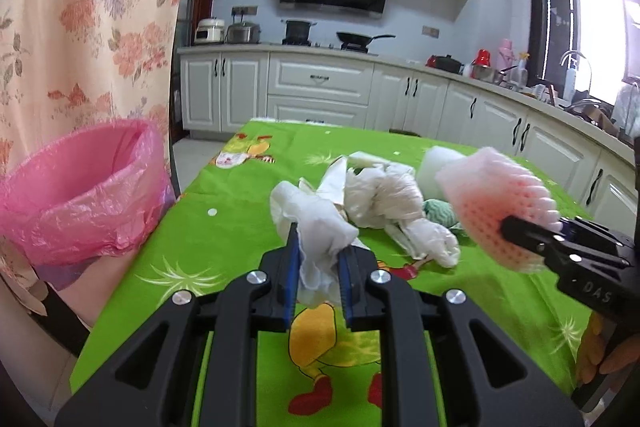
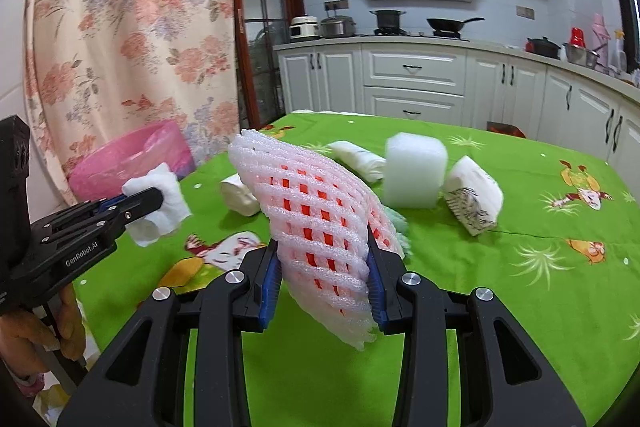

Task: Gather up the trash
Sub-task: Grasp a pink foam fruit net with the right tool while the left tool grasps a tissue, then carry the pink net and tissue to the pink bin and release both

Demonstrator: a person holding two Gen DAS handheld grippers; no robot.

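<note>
My left gripper [image 1: 319, 247] is shut on a crumpled white tissue [image 1: 316, 223] and holds it above the green tablecloth [image 1: 224, 227]. It also shows in the right wrist view [image 2: 150, 205] with the tissue [image 2: 160, 203]. My right gripper [image 2: 322, 267] is shut on a pink and white foam fruit net [image 2: 316, 223], also seen in the left wrist view [image 1: 504, 211]. A bin lined with a pink bag [image 1: 80, 187] stands at the table's left edge, open at the top; it shows in the right wrist view too [image 2: 128, 159].
On the table lie a white plastic bag [image 1: 384, 199], a white foam block [image 2: 414, 171], a printed paper wad [image 2: 474, 201], rolled white wrappers [image 2: 358, 157] and a green mesh scrap [image 1: 440, 213]. A floral curtain [image 1: 80, 27] hangs left. Kitchen cabinets stand behind.
</note>
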